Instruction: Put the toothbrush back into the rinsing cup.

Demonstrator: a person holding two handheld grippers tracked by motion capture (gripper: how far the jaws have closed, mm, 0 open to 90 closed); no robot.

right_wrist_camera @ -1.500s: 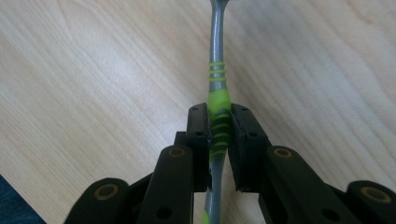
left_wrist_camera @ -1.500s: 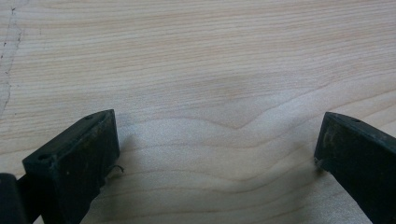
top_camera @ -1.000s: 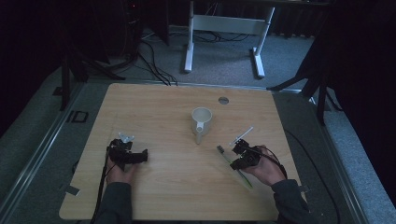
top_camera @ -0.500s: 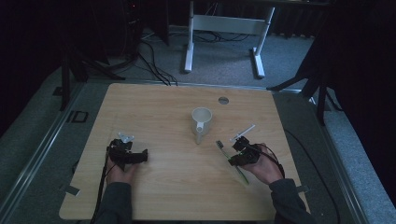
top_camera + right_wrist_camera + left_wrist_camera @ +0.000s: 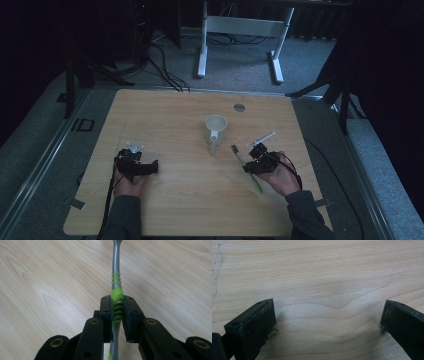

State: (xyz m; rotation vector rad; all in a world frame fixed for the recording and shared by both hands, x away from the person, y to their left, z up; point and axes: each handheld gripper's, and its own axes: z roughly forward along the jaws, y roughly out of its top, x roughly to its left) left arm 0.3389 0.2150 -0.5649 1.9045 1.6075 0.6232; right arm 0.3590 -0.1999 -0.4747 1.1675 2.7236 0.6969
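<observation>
— Down by the near edge of the tabletop [image 5: 165, 210], what's the right gripper [image 5: 251, 167] got?
— Its jaws are clamped on a green-and-grey toothbrush [image 5: 116, 293], low over the wood. Left gripper [image 5: 150, 167] sits open, empty.
— Risk?
— Narrow handle; it could pivot and clip the white mug [image 5: 215, 129] beyond.

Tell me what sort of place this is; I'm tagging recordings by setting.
Probably a lab or recording studio: a light wooden table stands on grey carpet, with black cables and a white metal desk frame against dark surroundings.
</observation>
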